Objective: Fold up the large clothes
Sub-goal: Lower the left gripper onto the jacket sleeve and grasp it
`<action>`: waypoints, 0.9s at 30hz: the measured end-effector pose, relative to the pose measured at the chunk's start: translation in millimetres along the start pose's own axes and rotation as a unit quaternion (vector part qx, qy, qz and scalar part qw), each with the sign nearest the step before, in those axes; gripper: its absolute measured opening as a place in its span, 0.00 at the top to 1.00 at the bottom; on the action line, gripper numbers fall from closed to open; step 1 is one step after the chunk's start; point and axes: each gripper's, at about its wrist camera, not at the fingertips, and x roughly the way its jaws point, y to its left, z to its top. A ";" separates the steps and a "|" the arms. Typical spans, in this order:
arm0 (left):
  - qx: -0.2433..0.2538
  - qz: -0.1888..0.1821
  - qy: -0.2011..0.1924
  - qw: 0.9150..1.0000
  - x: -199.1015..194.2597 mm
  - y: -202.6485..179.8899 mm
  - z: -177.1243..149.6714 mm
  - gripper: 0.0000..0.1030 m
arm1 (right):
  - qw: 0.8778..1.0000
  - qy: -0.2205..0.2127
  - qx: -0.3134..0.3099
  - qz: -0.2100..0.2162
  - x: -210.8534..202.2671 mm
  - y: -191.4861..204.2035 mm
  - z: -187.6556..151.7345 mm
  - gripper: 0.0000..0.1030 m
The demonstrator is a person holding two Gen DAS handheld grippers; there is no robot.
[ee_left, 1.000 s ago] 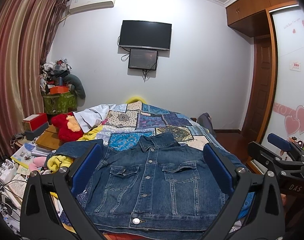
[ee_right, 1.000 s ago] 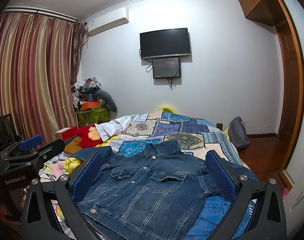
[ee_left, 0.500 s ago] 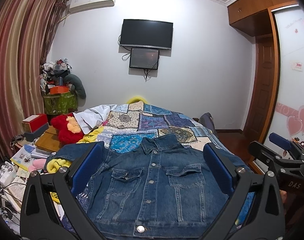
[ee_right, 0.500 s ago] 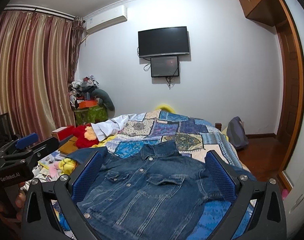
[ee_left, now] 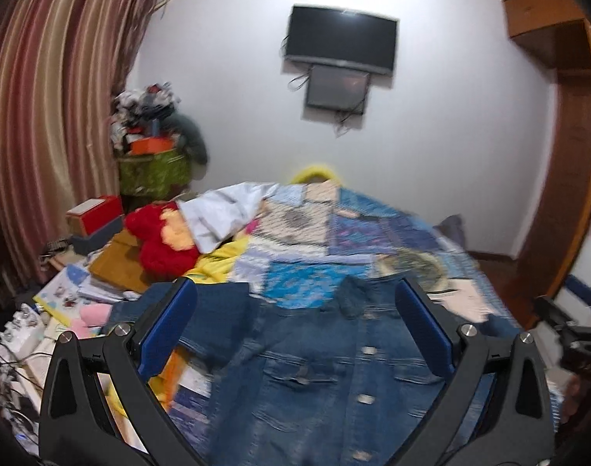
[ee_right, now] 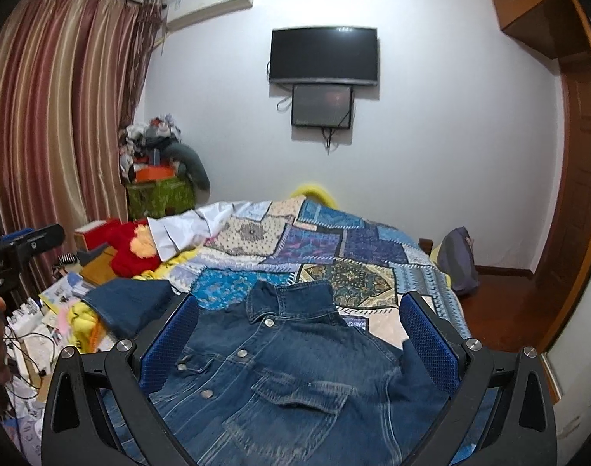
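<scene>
A blue denim jacket (ee_left: pixel 314 380) (ee_right: pixel 295 380) lies front-up and buttoned on the near end of a bed with a patchwork quilt (ee_left: pixel 353 233) (ee_right: pixel 326 244). Its collar points away from me and one sleeve (ee_right: pixel 128 306) spreads out to the left. My left gripper (ee_left: pixel 295 334) hovers open above the jacket's left chest, nothing between its blue pads. My right gripper (ee_right: pixel 299 341) also stands open over the jacket's upper front. The left gripper's body (ee_right: pixel 19 248) shows at the left edge of the right wrist view. The left wrist view is blurred.
A red plush toy (ee_right: pixel 132 248), a white cloth (ee_right: pixel 186 229) and yellow fabric (ee_right: pixel 82 318) crowd the bed's left side, with books and clutter below. A striped curtain (ee_right: pixel 54 116) hangs left. A dark bag (ee_right: pixel 456 260) sits on the wooden floor at right, near a wooden door (ee_right: pixel 578 194).
Both grippers have moved forward and lower over the jacket. The left wrist view has swung to the left and blurred. Both stay open and the jacket lies as before.
</scene>
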 end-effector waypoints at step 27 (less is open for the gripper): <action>-0.175 0.051 0.305 0.935 223.8 173.6 -115.3 0.25 | 0.936 0.341 0.038 0.073 280.0 -23.1 -108.0 0.00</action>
